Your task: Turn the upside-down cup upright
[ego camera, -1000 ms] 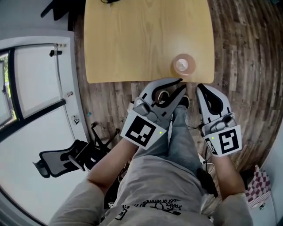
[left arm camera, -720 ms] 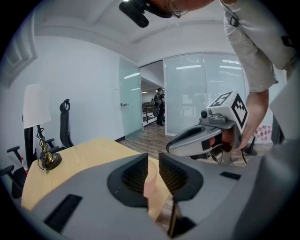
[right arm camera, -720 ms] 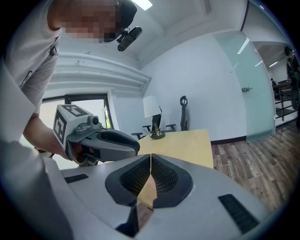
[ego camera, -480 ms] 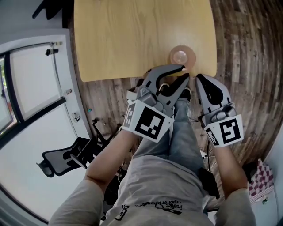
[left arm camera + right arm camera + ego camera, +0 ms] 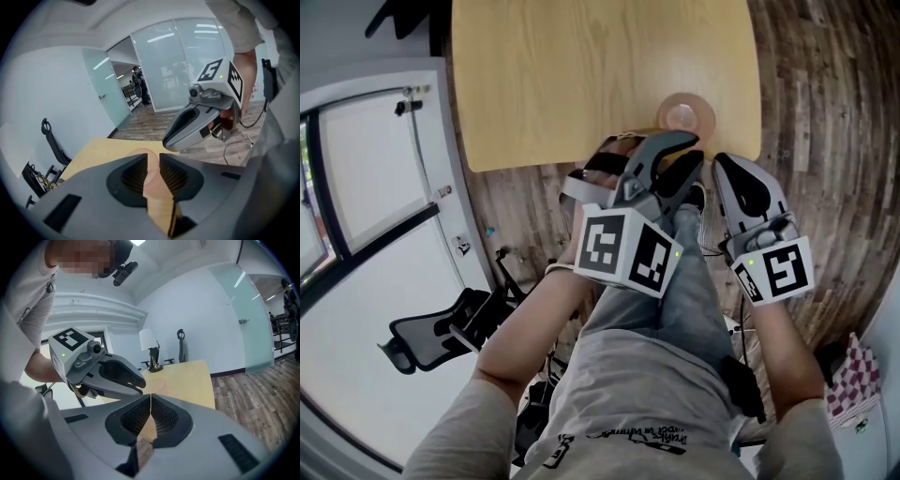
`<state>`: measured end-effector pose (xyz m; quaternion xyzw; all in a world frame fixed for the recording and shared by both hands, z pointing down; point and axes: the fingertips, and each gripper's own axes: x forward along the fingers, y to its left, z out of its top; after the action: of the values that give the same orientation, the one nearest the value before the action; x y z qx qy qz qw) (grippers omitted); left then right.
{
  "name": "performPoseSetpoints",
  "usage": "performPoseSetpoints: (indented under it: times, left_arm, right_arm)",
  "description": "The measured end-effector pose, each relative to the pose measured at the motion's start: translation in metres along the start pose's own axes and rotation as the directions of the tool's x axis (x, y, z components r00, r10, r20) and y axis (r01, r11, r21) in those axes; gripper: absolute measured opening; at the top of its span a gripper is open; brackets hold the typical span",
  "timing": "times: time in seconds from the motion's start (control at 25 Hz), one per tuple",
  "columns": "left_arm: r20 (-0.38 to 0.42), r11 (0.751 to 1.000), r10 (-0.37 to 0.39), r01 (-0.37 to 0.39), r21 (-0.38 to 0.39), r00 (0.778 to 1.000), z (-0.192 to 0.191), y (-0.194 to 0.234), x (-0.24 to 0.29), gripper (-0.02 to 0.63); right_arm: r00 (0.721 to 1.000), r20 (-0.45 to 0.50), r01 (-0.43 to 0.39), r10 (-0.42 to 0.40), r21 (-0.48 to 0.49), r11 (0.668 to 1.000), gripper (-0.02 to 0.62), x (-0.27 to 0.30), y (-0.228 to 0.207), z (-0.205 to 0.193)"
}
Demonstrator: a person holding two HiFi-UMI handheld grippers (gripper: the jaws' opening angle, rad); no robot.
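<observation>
A: Grippers?
B: Left gripper jaws slightly apart, right gripper jaws together, neither holding anything
A: Cup?
B: Cup upside down at the table near-right edge, just beyond both; office chair on the floor, left

Pale wooden table on plank floor (grey-brown); black chair left.

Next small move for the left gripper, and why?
Probably open the left gripper wider and ease it forward to the cup. Its jaws stand only narrowly apart with nothing between them. The cup sits untouched just ahead, near the table edge. The right gripper is shut and empty.
</observation>
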<state>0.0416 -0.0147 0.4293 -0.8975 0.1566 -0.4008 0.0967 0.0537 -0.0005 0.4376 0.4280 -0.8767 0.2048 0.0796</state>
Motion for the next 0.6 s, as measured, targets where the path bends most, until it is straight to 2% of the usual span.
performPoseSetpoints:
  times: [0.32,0.6]
  left_arm:
    - [-0.17,0.986,-0.024,0.052,0.159,0.985,-0.016,-0.011,0.017,0.083]
    - [-0.232,0.977,-0.036,0.083,0.197,0.972,-0.021,-0.011,0.023,0.078]
  right_arm:
    - [1.0,-0.014,0.003,-0.003,0.016,1.0,0.024,-0.001,-0.001,-0.008]
    - [1.0,-0.021,0.005,-0.005,0.026,1.0,0.024,-0.003,0.001,-0.013]
